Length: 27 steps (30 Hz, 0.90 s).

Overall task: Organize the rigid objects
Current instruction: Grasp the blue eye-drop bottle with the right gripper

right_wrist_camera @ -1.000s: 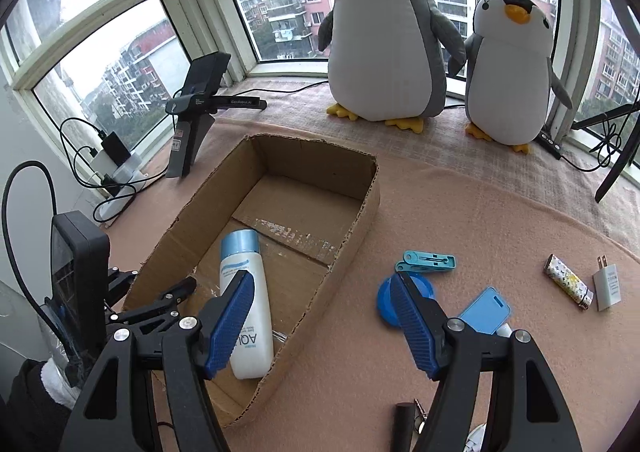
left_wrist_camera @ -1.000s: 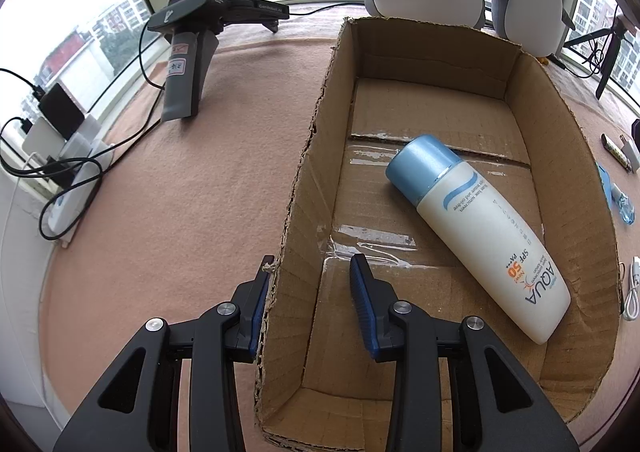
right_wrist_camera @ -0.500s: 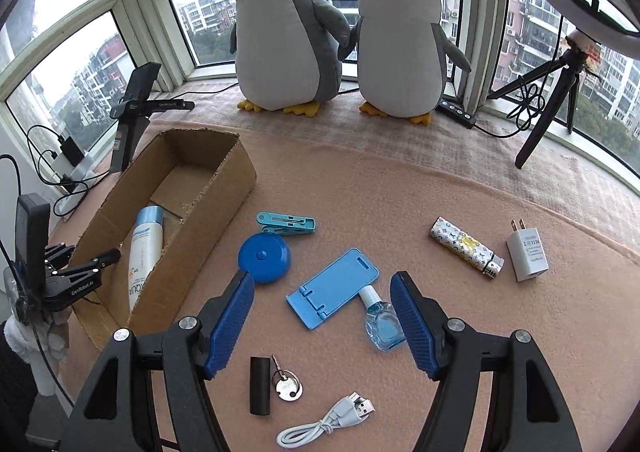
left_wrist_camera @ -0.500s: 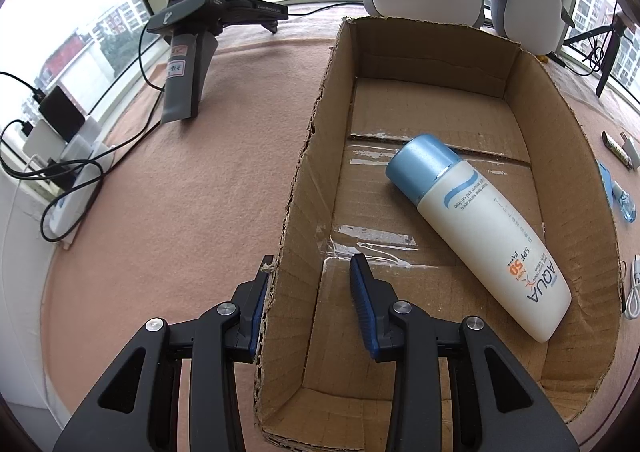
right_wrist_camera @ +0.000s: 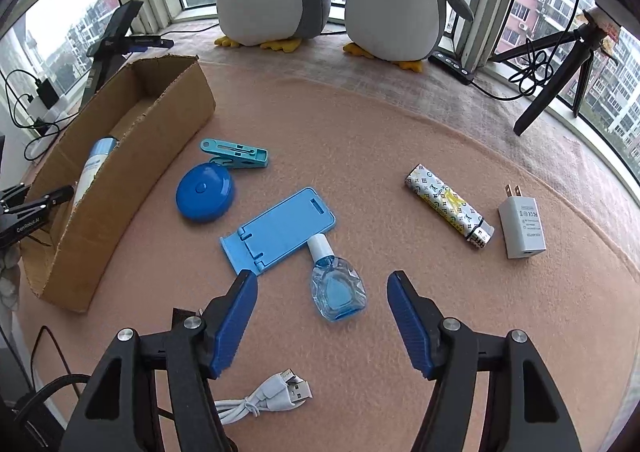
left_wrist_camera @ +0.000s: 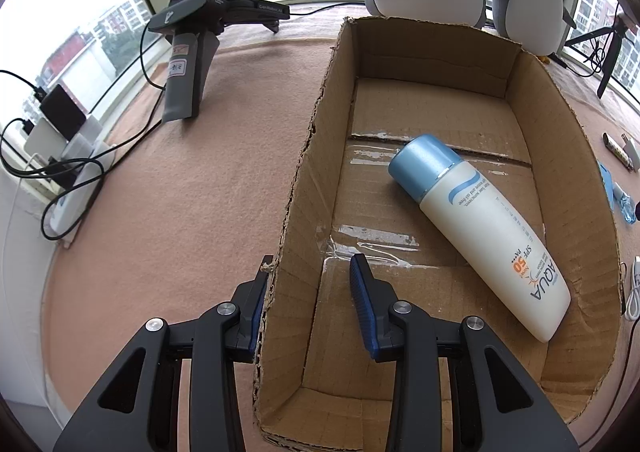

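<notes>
We've got the left tool (left_wrist_camera: 306, 282) straddling the cardboard box (left_wrist_camera: 560, 124) wall, jaws not quite pinching it. The sunscreen bottle (left_wrist_camera: 480, 228) is already inside. The right tool (right_wrist_camera: 322, 306) hangs wide open over the eye-drop bottle (right_wrist_camera: 338, 288), probably next: drop down, squeeze.

Left gripper (left_wrist_camera: 308, 292): jaws partly apart, straddling a wall, one finger outside at 9 o'clock, the other inside at 3 o'clock, not clamped. Right gripper (right_wrist_camera: 322, 316): jaws spread wide, empty, aimed toward 12 o'clock, tilted down.
</notes>
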Motion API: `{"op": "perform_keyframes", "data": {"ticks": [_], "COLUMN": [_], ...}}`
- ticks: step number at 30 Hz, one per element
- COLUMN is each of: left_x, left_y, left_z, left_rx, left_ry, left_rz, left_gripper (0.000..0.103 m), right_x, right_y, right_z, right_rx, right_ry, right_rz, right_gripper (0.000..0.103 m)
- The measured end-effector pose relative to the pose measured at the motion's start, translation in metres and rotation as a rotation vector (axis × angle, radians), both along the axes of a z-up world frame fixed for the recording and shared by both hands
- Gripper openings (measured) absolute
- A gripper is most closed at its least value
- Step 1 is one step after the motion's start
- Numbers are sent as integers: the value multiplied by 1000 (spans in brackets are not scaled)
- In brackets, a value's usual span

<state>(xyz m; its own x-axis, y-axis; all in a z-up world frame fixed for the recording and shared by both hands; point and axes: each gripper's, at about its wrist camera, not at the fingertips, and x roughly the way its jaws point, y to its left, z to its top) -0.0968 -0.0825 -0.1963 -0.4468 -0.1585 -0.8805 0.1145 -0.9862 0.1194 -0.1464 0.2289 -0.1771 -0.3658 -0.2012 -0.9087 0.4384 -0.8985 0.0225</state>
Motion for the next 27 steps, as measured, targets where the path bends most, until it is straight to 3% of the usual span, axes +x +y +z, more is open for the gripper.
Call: {"op": "perform_keyframes", "data": {"ticks": [15,22,27], "left_x": [0,0,0], "left_y": [0,-1,-2], "left_z": [0,0,-1], "left_rx": [0,1,5], "left_ry": [0,1,2], "left_rz": [0,2,4], "left_gripper": [35,35,35], "right_x": [-13,-13,-9], "right_y": [-1,0,1], "right_z": [-21,-27,-26], "right_rx": [40,40,33], "right_ry": [-52,-71,-69], "right_rz": [-1,-11,-29], "right_gripper": [44,29,29]}}
